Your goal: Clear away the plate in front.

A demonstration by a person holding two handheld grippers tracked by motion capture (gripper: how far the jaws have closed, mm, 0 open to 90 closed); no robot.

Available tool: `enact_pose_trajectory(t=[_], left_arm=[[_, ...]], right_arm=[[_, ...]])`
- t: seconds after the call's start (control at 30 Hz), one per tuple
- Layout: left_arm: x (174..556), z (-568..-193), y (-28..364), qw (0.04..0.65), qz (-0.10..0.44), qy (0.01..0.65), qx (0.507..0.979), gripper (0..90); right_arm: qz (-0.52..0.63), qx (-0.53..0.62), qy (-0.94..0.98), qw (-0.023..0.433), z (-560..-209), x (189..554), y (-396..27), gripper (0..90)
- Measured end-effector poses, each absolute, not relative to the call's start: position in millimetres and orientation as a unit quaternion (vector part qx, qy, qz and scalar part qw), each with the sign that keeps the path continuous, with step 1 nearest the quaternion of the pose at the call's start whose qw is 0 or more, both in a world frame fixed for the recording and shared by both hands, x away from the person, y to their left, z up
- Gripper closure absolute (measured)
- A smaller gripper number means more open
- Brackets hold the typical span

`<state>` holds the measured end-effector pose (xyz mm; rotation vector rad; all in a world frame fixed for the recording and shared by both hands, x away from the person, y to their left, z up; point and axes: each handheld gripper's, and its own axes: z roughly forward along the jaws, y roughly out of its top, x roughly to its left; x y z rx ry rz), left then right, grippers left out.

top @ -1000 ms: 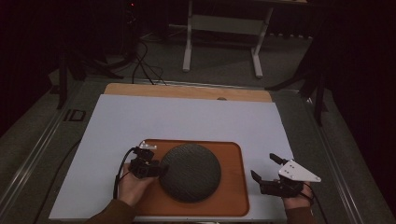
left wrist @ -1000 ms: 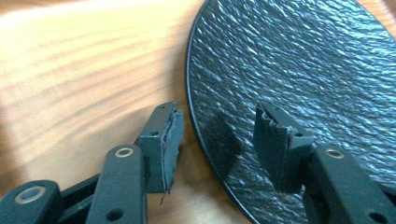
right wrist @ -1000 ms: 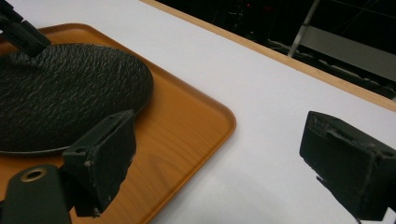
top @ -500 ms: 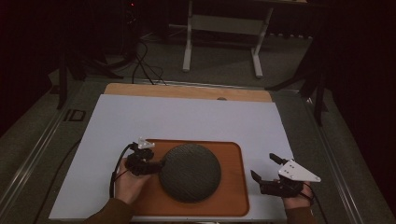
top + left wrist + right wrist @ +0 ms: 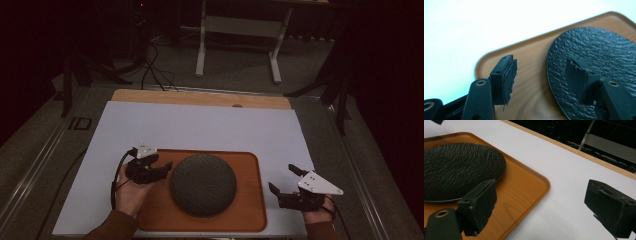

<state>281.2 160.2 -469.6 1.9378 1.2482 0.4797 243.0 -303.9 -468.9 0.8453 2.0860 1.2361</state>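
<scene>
Black plate [image 5: 203, 184] sits on the tray [image 5: 250, 170]. My left tongs [image 5: 159, 169], jaws just opening, gape empty beside it. Right tongs [image 5: 284, 181] hang open.

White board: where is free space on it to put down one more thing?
The white board is bare between the wooden tray and the far wooden strip. The near edge is crowded: the dark plate covers the tray's middle, left gripper and right gripper flank it.

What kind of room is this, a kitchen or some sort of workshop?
Likely a lab or recording studio, not a kitchen: a white work table in a dark room, loose cables on the floor, and hand-held grippers beside a black plate on a wooden tray.
</scene>
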Motion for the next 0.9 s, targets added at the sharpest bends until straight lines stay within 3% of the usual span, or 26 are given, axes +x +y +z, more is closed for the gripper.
enact_pose_trajectory(t=[0.9], left_arm=[[264.2,-442.1,207.8,0.424,0.277,0.462,0.728,23.0]], right_arm=[[0.465,0.322,0.773,0.287,-467.3,243.0,-308.2,10.5]])
